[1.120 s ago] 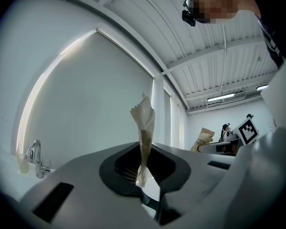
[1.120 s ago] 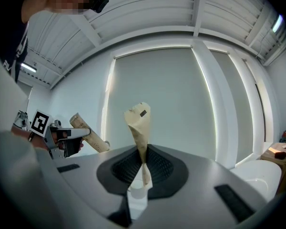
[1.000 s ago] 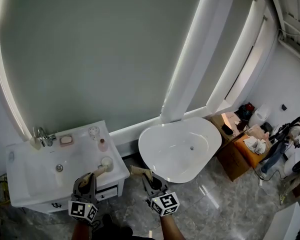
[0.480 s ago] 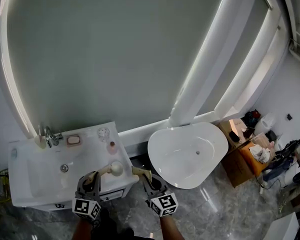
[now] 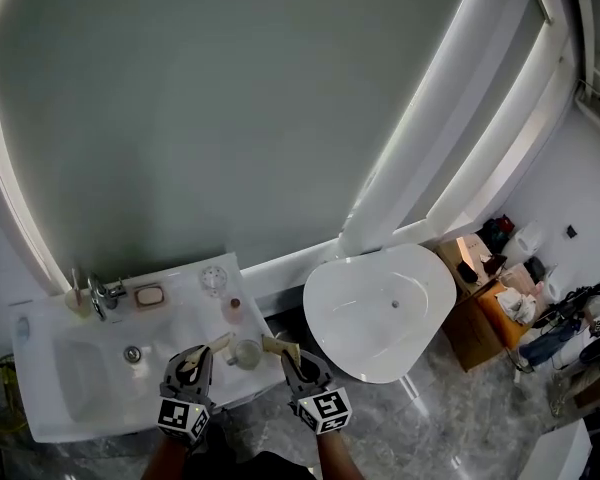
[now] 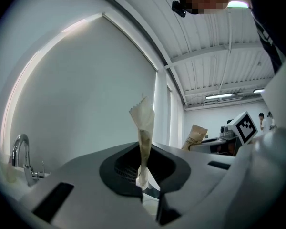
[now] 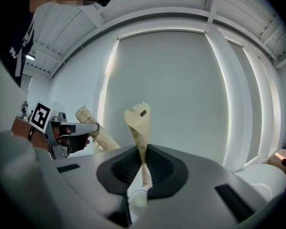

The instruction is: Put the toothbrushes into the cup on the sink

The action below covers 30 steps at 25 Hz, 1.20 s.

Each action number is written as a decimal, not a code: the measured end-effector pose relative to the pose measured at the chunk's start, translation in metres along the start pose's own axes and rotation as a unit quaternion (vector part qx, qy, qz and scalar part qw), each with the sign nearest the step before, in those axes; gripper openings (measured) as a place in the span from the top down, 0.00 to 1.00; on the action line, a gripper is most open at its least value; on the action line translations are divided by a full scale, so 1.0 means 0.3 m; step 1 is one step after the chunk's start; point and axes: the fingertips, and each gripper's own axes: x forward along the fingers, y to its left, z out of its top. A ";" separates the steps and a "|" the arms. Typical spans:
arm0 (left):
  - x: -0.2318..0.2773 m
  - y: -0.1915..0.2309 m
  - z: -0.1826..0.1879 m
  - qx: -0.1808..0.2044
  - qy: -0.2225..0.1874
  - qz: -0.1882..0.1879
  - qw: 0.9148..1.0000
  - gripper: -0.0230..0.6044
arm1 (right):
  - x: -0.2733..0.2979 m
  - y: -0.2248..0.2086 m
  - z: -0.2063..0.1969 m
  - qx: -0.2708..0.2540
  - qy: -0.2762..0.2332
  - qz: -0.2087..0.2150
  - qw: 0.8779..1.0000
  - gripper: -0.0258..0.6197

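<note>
In the head view a white cup [image 5: 246, 353] stands near the right front corner of the white sink [image 5: 50, 408]. My left gripper [image 5: 202, 354] is just left of the cup, shut on a paper-wrapped toothbrush [image 5: 217, 345]. My right gripper [image 5: 286, 354] is just right of it, shut on a second wrapped toothbrush [image 5: 275, 345]. In the left gripper view the wrapper [image 6: 144, 137] stands upright out of the closed jaws. In the right gripper view its wrapper [image 7: 139, 132] does the same, with the cup [image 7: 137, 198] low between the jaws and the left gripper [image 7: 71, 133] at the left.
A faucet [image 5: 98, 293], a soap dish [image 5: 149, 295], a small pink bottle [image 5: 235, 310] and a round white item [image 5: 213, 279] sit along the sink's back. A white bathtub [image 5: 380, 308] stands to the right, with cardboard boxes [image 5: 480, 323] beyond it.
Both grippers have moved forward to the sink with their toothbrushes. The cup, earlier ahead of the left gripper, now lies between the two grippers' tips.
</note>
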 end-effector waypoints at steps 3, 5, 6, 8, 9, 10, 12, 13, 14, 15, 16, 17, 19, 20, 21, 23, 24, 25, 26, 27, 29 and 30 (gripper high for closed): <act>0.027 0.026 -0.028 -0.008 0.009 -0.007 1.000 0.90 | 0.045 0.009 -0.005 0.004 -0.001 -0.002 1.000 0.89; 0.039 0.022 -0.040 -0.010 0.011 -0.011 1.000 0.90 | 0.064 0.008 -0.010 0.004 0.001 0.001 1.000 0.89; 0.044 0.018 -0.042 -0.010 0.011 -0.013 1.000 0.90 | 0.070 0.006 -0.013 0.003 0.002 0.003 1.000 0.89; 0.055 0.017 -0.047 -0.009 0.013 -0.013 1.000 0.90 | 0.083 0.003 -0.016 0.004 0.002 0.007 1.000 0.89; 0.061 0.016 -0.048 -0.009 0.015 -0.012 1.000 0.90 | 0.088 0.000 -0.018 0.005 0.002 0.009 1.000 0.89; 0.066 0.014 -0.047 -0.009 0.016 -0.011 1.000 0.90 | 0.091 -0.003 -0.020 0.006 0.004 0.012 1.000 0.89; 0.067 0.006 -0.043 -0.008 0.018 -0.009 1.000 0.90 | 0.093 -0.010 -0.027 0.007 0.011 0.019 1.000 0.89; 0.067 0.003 -0.042 -0.008 0.019 -0.007 1.000 0.90 | 0.095 -0.014 -0.030 0.007 0.014 0.023 1.000 0.89; 0.069 0.003 -0.041 -0.009 0.019 -0.005 1.000 0.90 | 0.101 -0.017 -0.031 0.008 0.016 0.026 0.999 0.89; 0.071 0.005 -0.039 -0.010 0.019 -0.001 1.000 0.90 | 0.109 -0.019 -0.032 0.008 0.018 0.030 0.999 0.89; 0.073 0.010 -0.038 -0.010 0.020 0.003 1.000 0.90 | 0.119 -0.018 -0.036 0.008 0.019 0.033 0.999 0.89; 0.074 0.015 -0.041 -0.010 0.021 0.005 1.000 0.90 | 0.129 -0.014 -0.038 0.007 0.020 0.037 0.999 0.89; 0.068 0.018 -0.057 -0.008 0.023 0.007 1.000 0.90 | 0.139 0.001 -0.045 0.003 0.024 0.043 0.999 0.89; 0.065 0.019 -0.067 -0.009 0.024 0.008 1.000 0.90 | 0.137 0.008 -0.048 0.001 0.029 0.046 0.999 0.89; 0.063 0.022 -0.076 -0.010 0.026 0.011 1.000 0.90 | 0.133 0.013 -0.051 -0.001 0.034 0.049 0.998 0.89; 0.059 0.035 -0.090 -0.013 0.030 0.018 0.999 0.90 | 0.134 0.024 -0.063 -0.003 0.040 0.060 0.997 0.89; 0.056 0.043 -0.094 -0.015 0.029 0.021 0.999 0.90 | 0.137 0.027 -0.079 -0.002 0.045 0.063 0.997 0.89; 0.052 0.048 -0.098 -0.015 0.028 0.023 0.999 0.90 | 0.141 0.026 -0.100 0.001 0.051 0.064 0.997 0.89; 0.049 0.051 -0.104 -0.014 0.027 0.023 0.999 0.90 | 0.142 0.023 -0.122 0.003 0.056 0.061 0.997 0.89; 0.048 0.052 -0.113 -0.012 0.027 0.022 0.999 0.90 | 0.144 0.020 -0.142 0.007 0.058 0.058 0.997 0.89; 0.048 0.050 -0.134 -0.009 0.031 0.020 0.999 0.90 | 0.149 0.014 -0.178 0.013 0.057 0.054 0.997 0.89; 0.046 0.049 -0.145 -0.008 0.032 0.020 0.999 0.90 | 0.152 0.013 -0.196 0.014 0.057 0.053 0.997 0.89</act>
